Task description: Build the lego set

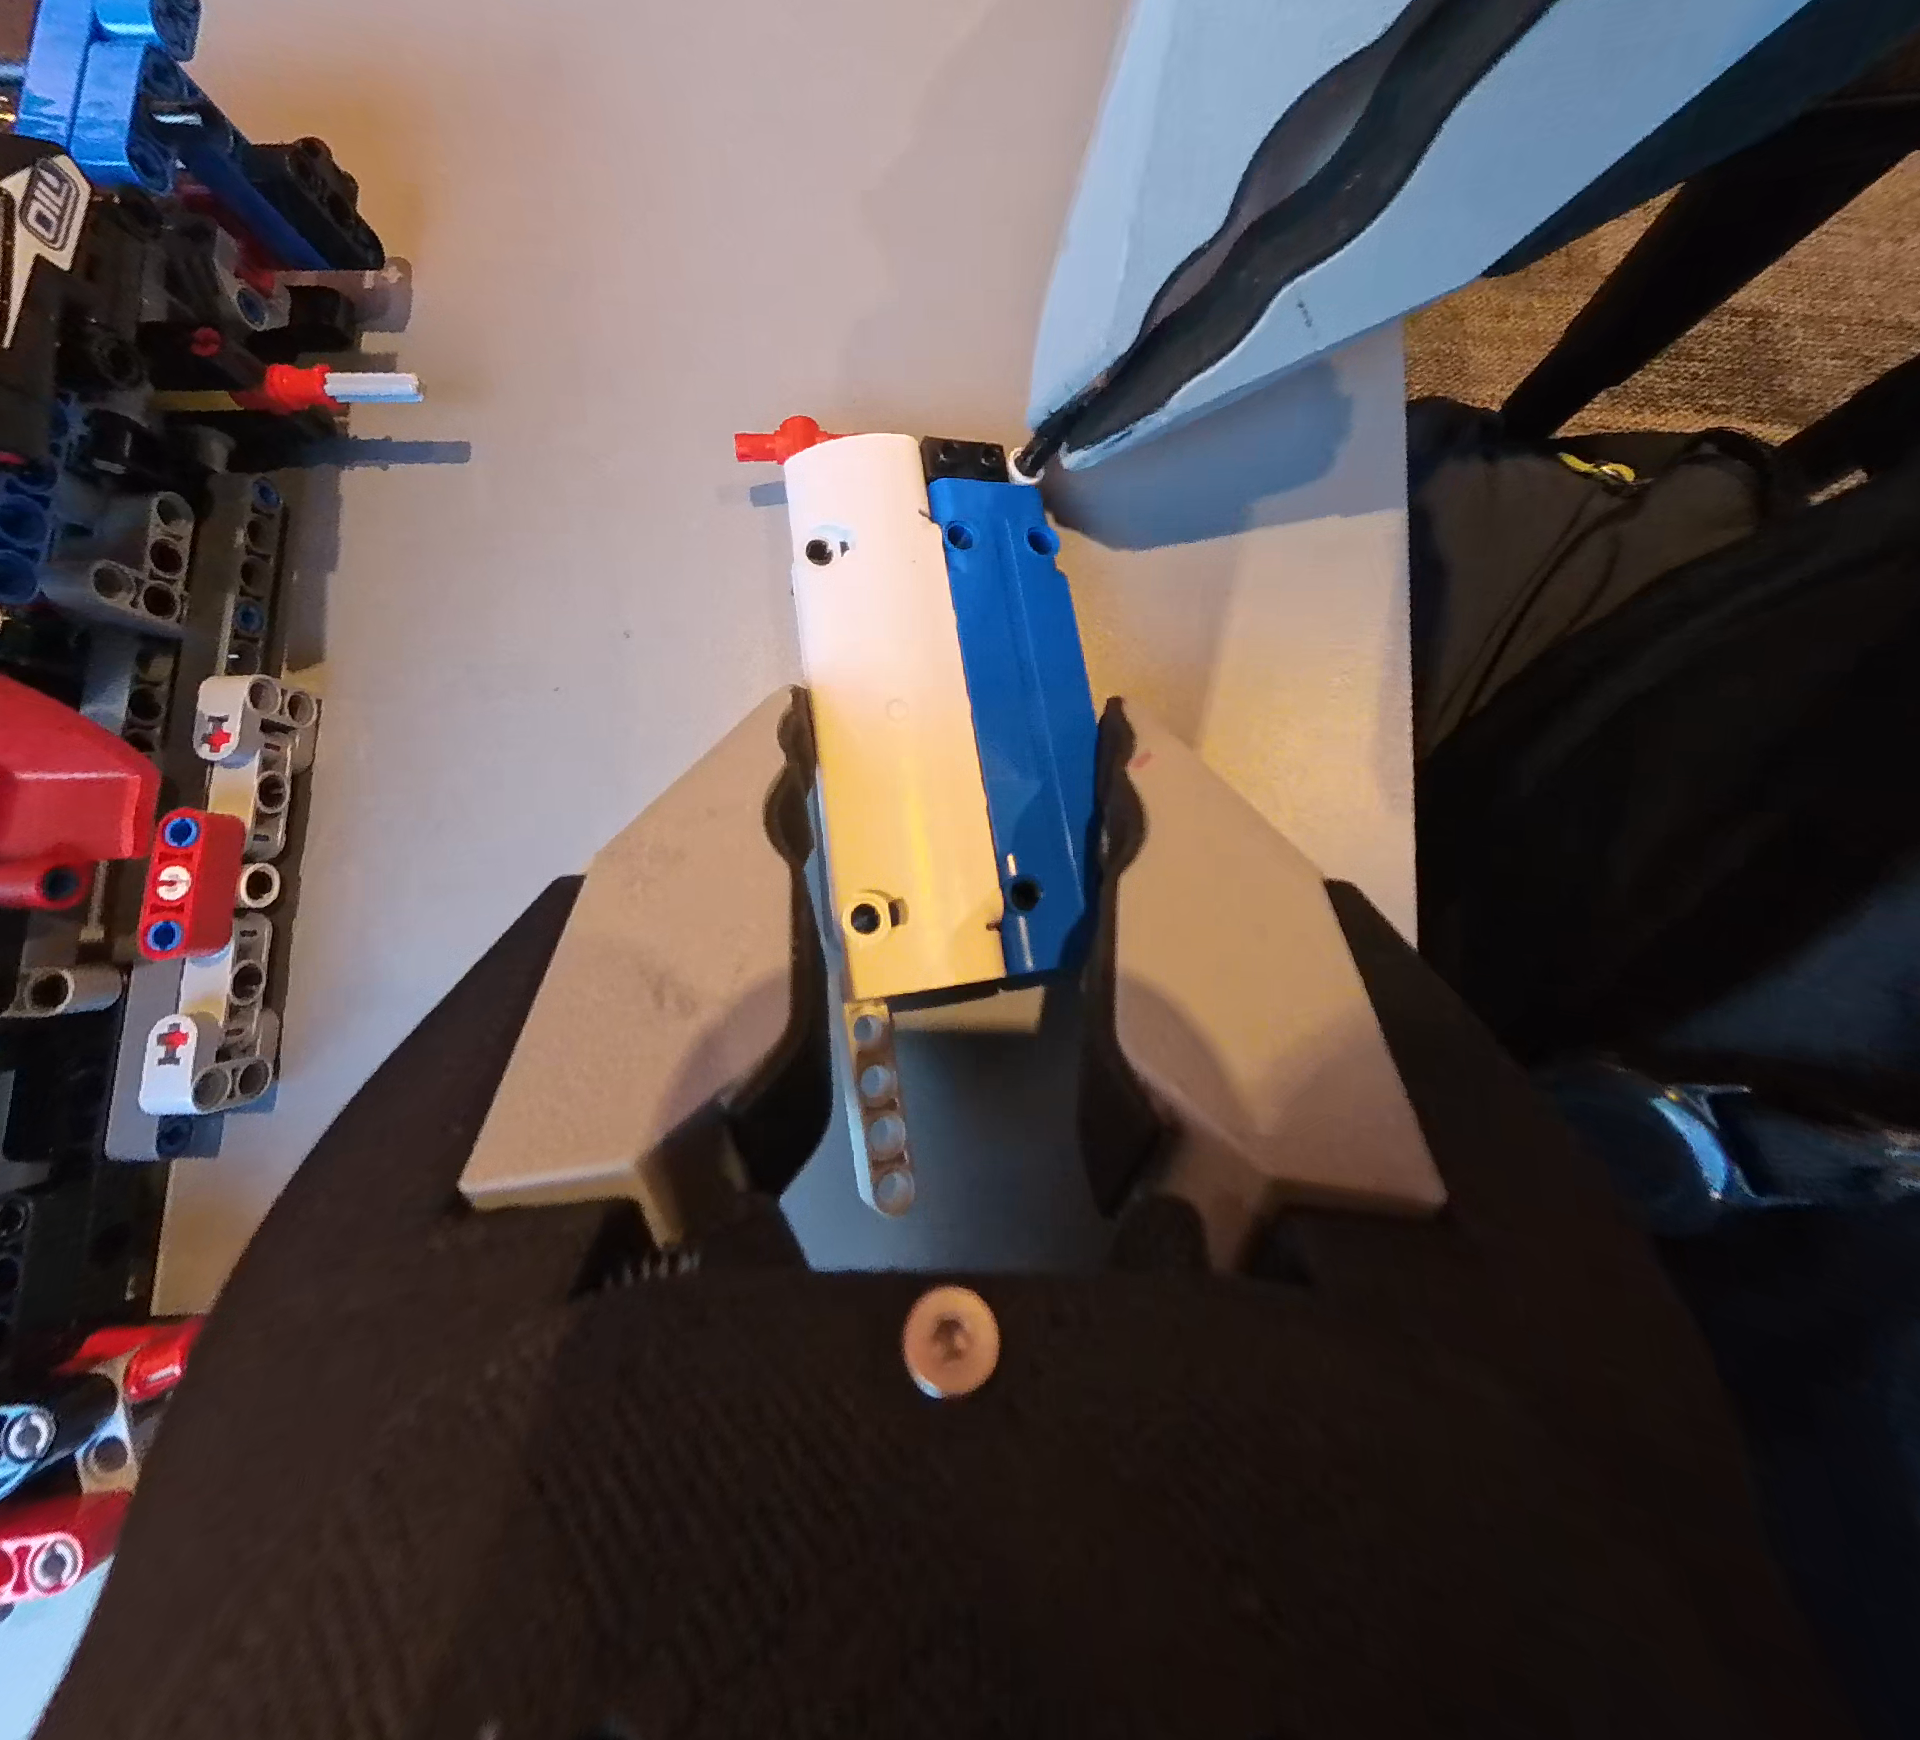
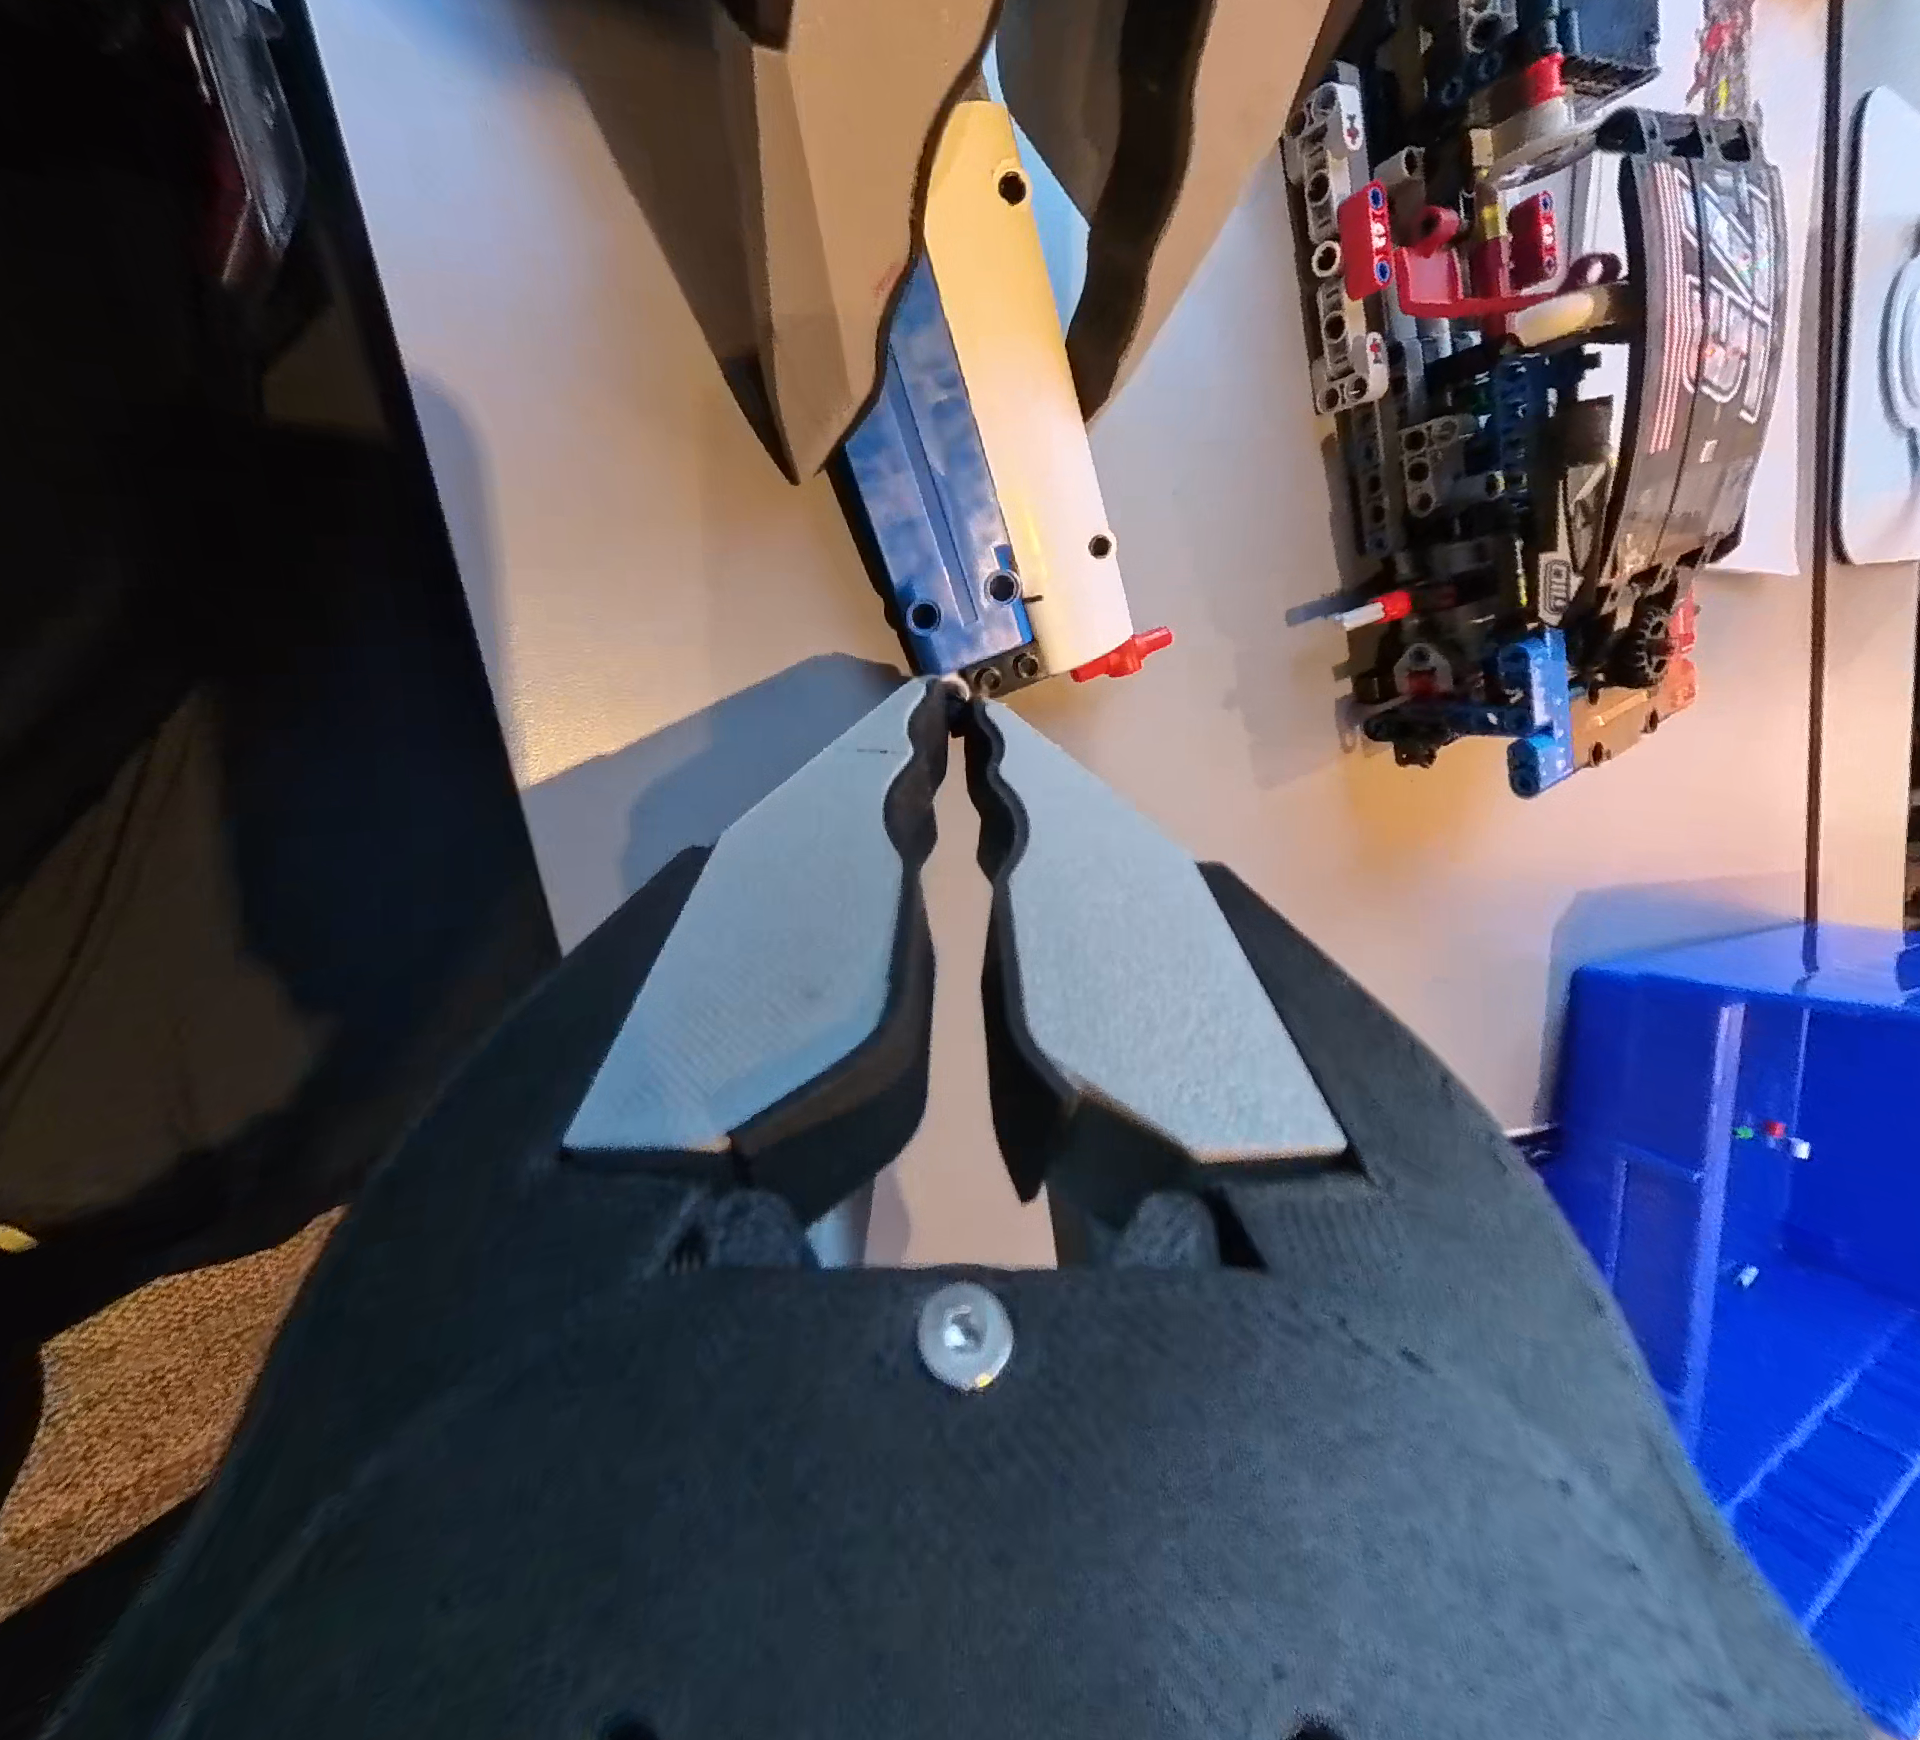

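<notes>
My left gripper (image 1: 951, 724) is shut on a sub-assembly of a white panel (image 1: 894, 651) and a blue panel (image 1: 1023, 672), held over the table. The sub-assembly has a black beam (image 1: 961, 456) and a red pin (image 1: 779, 440) at its far end, and a grey beam (image 1: 883, 1119) at its near end. My right gripper (image 2: 951, 691) is shut on a small light pin (image 2: 948, 684) and holds it against the black beam (image 2: 1003, 677). The right gripper also shows in the left wrist view (image 1: 1034, 456). In the right wrist view the left gripper (image 2: 945, 433) comes down from the top.
The partly built Technic car (image 1: 156, 547) lies on the table to the left, also seen in the right wrist view (image 2: 1507, 443). A blue parts bin (image 2: 1766, 1171) stands at the right. The table edge (image 1: 1408, 651) and a dark bag (image 1: 1662, 703) are just right of the sub-assembly. Some 5 cm of space lies between my two pairs of fingers.
</notes>
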The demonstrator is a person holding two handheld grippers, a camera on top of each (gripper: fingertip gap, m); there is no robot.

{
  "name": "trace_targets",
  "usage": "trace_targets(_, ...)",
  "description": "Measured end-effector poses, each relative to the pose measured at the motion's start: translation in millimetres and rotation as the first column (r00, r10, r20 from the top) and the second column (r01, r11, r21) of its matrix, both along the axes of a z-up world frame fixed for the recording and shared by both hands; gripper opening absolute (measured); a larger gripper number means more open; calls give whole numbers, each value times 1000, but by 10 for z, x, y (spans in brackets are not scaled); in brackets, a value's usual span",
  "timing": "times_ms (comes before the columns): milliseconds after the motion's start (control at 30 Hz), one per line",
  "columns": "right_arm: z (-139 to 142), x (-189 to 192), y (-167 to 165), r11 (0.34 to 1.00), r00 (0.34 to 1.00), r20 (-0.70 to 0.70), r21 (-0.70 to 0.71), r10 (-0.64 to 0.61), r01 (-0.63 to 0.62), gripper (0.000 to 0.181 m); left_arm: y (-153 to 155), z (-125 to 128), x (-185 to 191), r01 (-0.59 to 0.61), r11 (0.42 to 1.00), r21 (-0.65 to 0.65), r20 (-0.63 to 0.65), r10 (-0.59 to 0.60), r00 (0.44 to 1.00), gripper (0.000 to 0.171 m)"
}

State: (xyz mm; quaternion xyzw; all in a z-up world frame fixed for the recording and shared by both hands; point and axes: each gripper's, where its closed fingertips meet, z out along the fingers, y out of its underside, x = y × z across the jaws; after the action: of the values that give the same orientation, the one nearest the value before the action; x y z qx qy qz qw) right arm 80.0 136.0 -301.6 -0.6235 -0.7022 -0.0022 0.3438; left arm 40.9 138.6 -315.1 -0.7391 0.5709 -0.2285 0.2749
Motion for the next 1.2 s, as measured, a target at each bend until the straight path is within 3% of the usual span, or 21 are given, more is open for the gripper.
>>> trace_targets(167, 7, -68, 22, 995, 999, -10, -90, -46, 45, 0, -1, 0, 11, -19, 1000, -3, 6, 19, 1000, 53)
trace_targets(233, -129, -61, -54, 987, 998, 26, -153, -53, 56, 0, 0, 1, 25, -31, 1000, -2, 16, 31, 999, 53)
trace_targets(333, -95, -52, -14, 991, 995, -47, -110, -85, 80, 0, 16, 5, 26, -42, 999, -4, 36, 42, 998, 53)
trace_targets(467, -68, 82, 92, 971, 968, -161, -177, -190, 161, 0, 21, 9, 29, -41, 999, -5, 59, 41, 997, 53)
trace_targets(667, 252, 404, 460, 922, 822, -445, -309, -356, 233, 0, 77, 12, 40, -58, 998, -3, 79, 58, 995, 53)
trace_targets(800, 385, 714, 639, 896, 752, -497, -332, -432, 296, 0, 84, 12, 39, -61, 998, -4, 82, 62, 995, 53)
trace_targets(1200, 490, 1080, 656, 872, 660, -570, -333, -489, 359, 0, 118, 14, 44, -63, 998, -5, 83, 63, 995, 53)
